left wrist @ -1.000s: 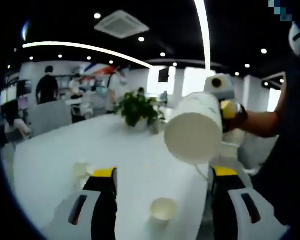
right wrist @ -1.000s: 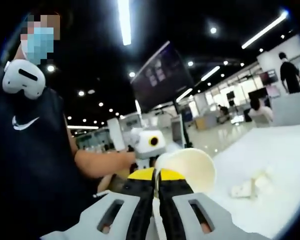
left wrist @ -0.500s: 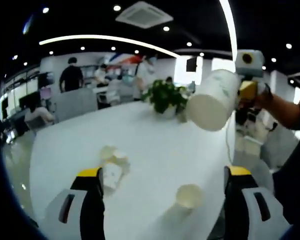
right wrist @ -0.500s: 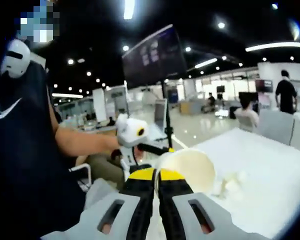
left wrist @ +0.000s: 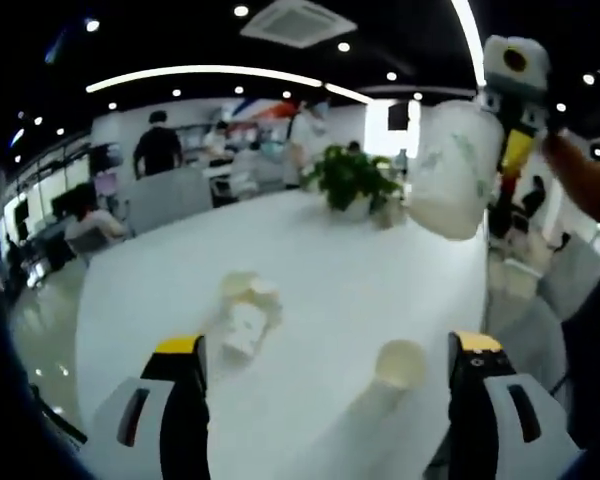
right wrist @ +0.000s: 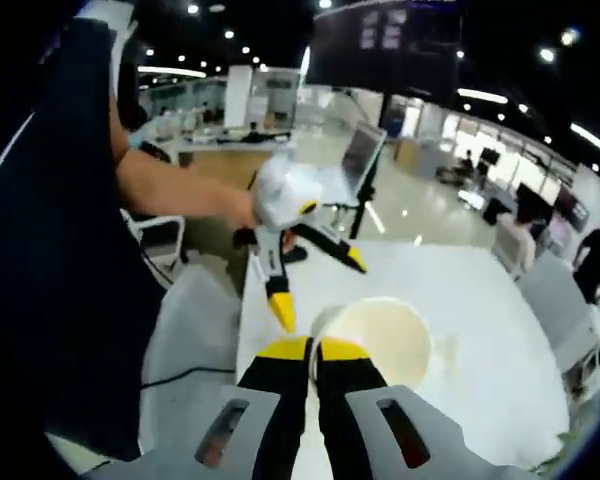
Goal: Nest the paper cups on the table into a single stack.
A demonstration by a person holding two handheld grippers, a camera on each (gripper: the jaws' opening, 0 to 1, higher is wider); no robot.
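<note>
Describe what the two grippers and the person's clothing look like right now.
Both the left gripper and the right gripper have grey slotted bodies, black jaws and yellow tips. Each carries a white box with a yellow-ringed lens. The person wears a dark sleeveless top.

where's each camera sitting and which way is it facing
Left gripper view: rides the open left claw, looking along the white table at a standing white paper cup; a forearm at right.
Right gripper view: rides the right claw, shut on a held white paper cup, facing the person's torso.
Shared: the held cup, both claws.
</note>
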